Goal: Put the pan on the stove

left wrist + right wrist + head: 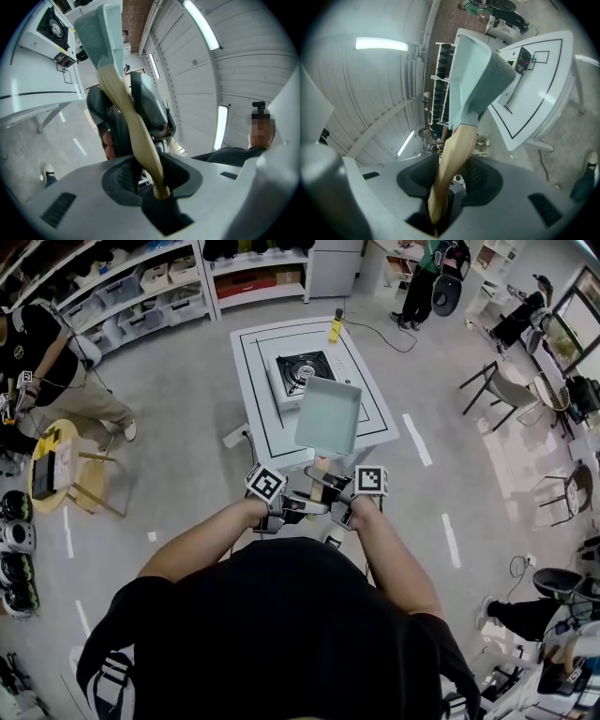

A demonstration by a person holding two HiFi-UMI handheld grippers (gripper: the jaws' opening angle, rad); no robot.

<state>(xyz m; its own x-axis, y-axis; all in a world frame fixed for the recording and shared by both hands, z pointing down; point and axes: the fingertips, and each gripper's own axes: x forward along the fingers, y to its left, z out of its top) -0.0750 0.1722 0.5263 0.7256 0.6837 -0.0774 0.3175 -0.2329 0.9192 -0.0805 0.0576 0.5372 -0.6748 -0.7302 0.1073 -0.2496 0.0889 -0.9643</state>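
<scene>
Pan: a square, shallow pan [328,415] in a smooth, matte pale grey-green is seen, with rounded corners.
Handle: a light wooden handle [321,468], rounded and tapering toward its end, is fixed to the pan's near side.
Pan's place: the pan is held in the air over the near part of the bench [377,426], just short of the stove [302,374].
Stove: a flat single-burner unit with a black top and a round burner is set on the white bench, inside black ruled lines.
Left hand-held gripper [150,176]: its jaws are clamped on the wooden handle.
Right hand-held gripper [443,187]: it is likewise closed on the handle, beside the left.
Arms: both forearms are stretched forward and drawn together, and the grippers are pointed roughly level toward the bench.
</scene>
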